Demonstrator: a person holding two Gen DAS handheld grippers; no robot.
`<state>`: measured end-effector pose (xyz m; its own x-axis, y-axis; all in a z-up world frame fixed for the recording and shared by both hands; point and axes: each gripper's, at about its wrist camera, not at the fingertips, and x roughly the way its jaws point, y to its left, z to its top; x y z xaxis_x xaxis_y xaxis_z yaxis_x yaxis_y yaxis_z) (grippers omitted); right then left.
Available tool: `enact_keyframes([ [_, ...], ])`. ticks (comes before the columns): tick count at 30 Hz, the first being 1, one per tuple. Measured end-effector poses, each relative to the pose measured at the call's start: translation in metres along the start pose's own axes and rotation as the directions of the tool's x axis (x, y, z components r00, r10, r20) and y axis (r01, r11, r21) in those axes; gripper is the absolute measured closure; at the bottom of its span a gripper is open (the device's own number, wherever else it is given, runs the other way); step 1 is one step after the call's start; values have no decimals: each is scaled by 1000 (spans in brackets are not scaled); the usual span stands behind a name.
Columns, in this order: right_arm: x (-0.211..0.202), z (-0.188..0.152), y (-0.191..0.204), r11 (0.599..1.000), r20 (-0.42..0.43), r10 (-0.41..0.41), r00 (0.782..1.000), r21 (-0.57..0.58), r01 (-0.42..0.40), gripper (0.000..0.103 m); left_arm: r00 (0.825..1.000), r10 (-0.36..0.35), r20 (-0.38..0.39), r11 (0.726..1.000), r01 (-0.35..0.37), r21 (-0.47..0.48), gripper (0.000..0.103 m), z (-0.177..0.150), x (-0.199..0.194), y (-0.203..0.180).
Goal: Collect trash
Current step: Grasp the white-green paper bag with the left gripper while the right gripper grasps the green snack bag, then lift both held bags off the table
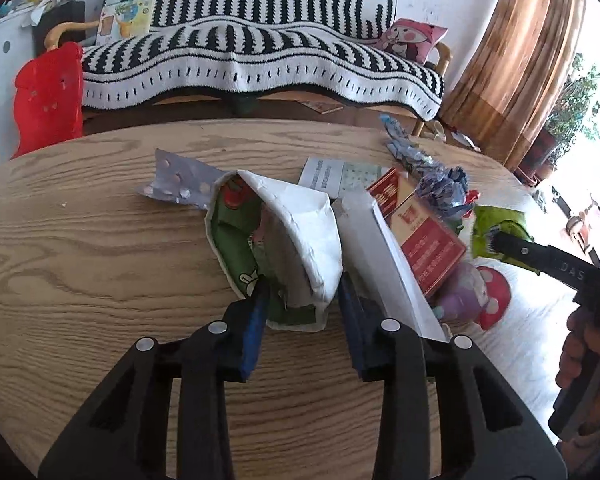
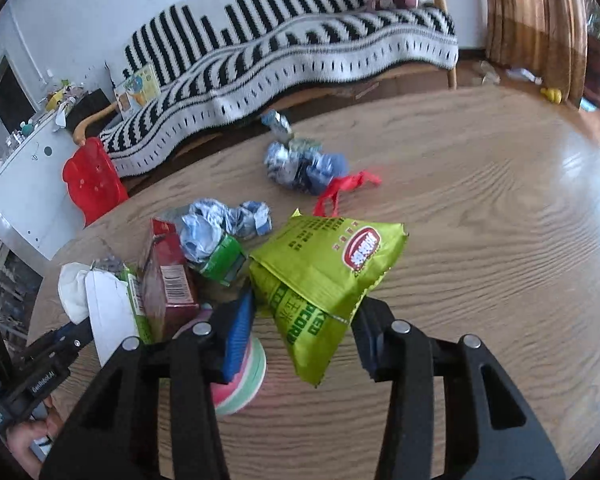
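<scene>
1. Here, the left gripper (image 1: 302,312) has its blue pads on either side of a crumpled white wrapper (image 1: 300,236) with green print inside; the pads look pressed on its lower end, so it is grasping the wrapper, which rests on the wooden table (image 1: 100,248).
2. The right gripper (image 2: 304,336) is clamped on a green snack bag (image 2: 324,272); the bag's lower end hangs between the pads and its top leans over the table.
3. Just right of the wrapper lies a white box (image 1: 380,256), touching the left gripper's right finger, and against it stands a red carton (image 1: 424,240).
4. Behind the wrapper lies a silver pill blister (image 1: 176,184), partly covered by it.
5. A printed leaflet (image 1: 332,176) lies flat beyond the white box.
6. Crumpled blue wrappers (image 2: 228,220) crowd behind the carton, with a small green packet (image 2: 224,260) under them; a second blue wad (image 2: 304,168) lies farther back, touching a red ribbon (image 2: 348,188).
7. A pink and green roll (image 2: 244,376) stands under the right gripper's left finger.
8. A hand (image 1: 584,356) holding the right gripper shows at the left camera's right edge.
9. Beyond the table stand a striped sofa (image 1: 260,60), a red stool (image 1: 48,96) and brown curtains (image 1: 512,60).
</scene>
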<state>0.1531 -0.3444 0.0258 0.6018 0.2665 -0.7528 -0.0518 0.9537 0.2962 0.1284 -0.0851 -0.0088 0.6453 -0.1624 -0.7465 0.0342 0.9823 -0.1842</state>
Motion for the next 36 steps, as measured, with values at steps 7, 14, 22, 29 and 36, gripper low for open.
enact_keyframes([
  [7, -27, -14, -9, 1000, 36, 8, 999, 27, -9, 58, 999, -4, 33, 1000, 5, -29, 69, -2, -20, 1],
  [14, -40, -18, -6, 998, 51, 59, 997, 32, -61, 58, 994, 2, 106, 999, 2, -34, 71, -4, -53, 7],
  [22, -46, -20, -12, 997, 52, 51, 997, 52, -54, 58, 992, 23, 126, 997, -12, -82, 71, -7, -73, 31],
  [29, -42, -22, -7, 998, 35, 44, 998, 37, -45, 58, 993, 16, 118, 996, -6, -85, 71, -7, -71, 33],
  [36, -37, -22, -5, 999, 25, 30, 999, 36, -30, 58, 994, 15, 107, 996, -6, -85, 71, -7, -67, 34],
])
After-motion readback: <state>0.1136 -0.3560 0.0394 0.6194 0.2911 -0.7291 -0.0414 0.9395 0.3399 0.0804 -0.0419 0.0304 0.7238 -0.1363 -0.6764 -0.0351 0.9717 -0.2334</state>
